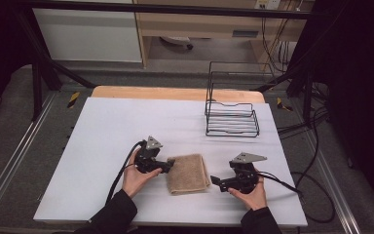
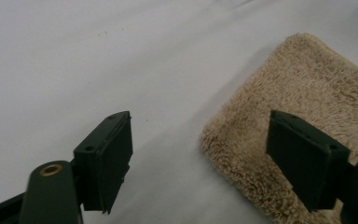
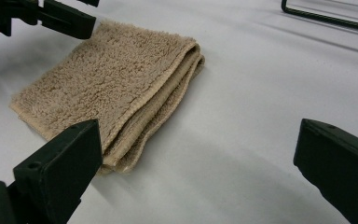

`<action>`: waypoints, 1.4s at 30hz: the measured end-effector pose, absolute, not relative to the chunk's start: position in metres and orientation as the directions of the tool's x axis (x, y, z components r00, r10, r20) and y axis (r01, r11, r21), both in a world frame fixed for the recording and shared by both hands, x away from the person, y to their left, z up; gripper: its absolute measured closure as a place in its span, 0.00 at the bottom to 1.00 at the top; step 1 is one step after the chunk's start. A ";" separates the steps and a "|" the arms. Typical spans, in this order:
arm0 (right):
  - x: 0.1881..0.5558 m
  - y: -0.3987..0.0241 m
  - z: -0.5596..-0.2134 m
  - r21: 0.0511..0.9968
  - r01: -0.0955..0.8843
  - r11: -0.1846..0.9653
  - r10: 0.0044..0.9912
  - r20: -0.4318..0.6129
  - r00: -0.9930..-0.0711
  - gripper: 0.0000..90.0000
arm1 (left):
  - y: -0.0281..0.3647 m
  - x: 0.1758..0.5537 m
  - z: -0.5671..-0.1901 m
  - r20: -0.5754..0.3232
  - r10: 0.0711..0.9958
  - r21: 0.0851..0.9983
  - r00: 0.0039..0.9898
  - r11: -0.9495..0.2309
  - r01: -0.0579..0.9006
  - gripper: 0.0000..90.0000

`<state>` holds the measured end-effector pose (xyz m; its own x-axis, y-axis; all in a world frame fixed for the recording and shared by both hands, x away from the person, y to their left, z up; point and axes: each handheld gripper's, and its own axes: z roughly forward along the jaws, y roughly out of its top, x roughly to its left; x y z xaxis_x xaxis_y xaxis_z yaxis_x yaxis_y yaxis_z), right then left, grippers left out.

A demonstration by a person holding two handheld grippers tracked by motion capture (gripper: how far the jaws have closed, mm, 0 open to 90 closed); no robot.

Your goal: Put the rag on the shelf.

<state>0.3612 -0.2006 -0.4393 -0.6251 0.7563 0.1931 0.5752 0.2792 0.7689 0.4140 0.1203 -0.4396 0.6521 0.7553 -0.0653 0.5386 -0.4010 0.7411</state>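
A folded tan towel [image 1: 189, 173] lies on the white table [image 1: 121, 122], near the front and a little right of centre. My left gripper [image 1: 168, 166] is at the towel's left edge, open. In the left gripper view, one jaw of the left gripper [image 2: 200, 126] hovers over the bare table and the other over the towel [image 2: 307, 88], with the towel's corner between them. My right gripper [image 1: 215, 181] stands open just right of the towel. The right gripper view has the right gripper [image 3: 200, 135] with bare table between its jaws, the towel [image 3: 107, 79] ahead to the left, and the left gripper [image 3: 70, 21] beyond it.
A black wire rack [image 1: 231, 119] stands at the back right of the table, its bottom edge [image 3: 331, 16] also seen from the right gripper. Cables trail from both grippers off the table's sides. A wooden board edge [image 1: 175, 92] runs along the table's far side.
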 end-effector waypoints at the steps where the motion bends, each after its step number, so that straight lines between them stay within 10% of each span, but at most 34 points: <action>1: 0.361 -0.200 -0.439 0.769 0.575 0.279 0.756 0.194 -0.626 0.02 | 0.120 0.415 -0.440 -0.069 0.755 0.734 0.652 -0.403 0.546 0.29; 19: 0.363 -0.199 -0.441 0.763 0.581 0.282 0.749 0.203 -0.631 0.04 | 0.117 0.419 -0.448 -0.178 0.768 0.699 0.615 -0.341 0.629 0.70; 42: 0.377 -0.191 -0.438 0.763 0.602 0.236 0.774 0.227 -0.591 0.11 | 0.112 0.414 -0.450 -0.168 0.753 0.704 0.636 -0.360 0.612 0.90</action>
<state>0.3769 -0.1910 -0.4377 -0.5912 0.7739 0.2270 0.6017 0.2358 0.7631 0.4142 0.1124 -0.4503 0.6360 0.7531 -0.1681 0.6121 -0.3597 0.7043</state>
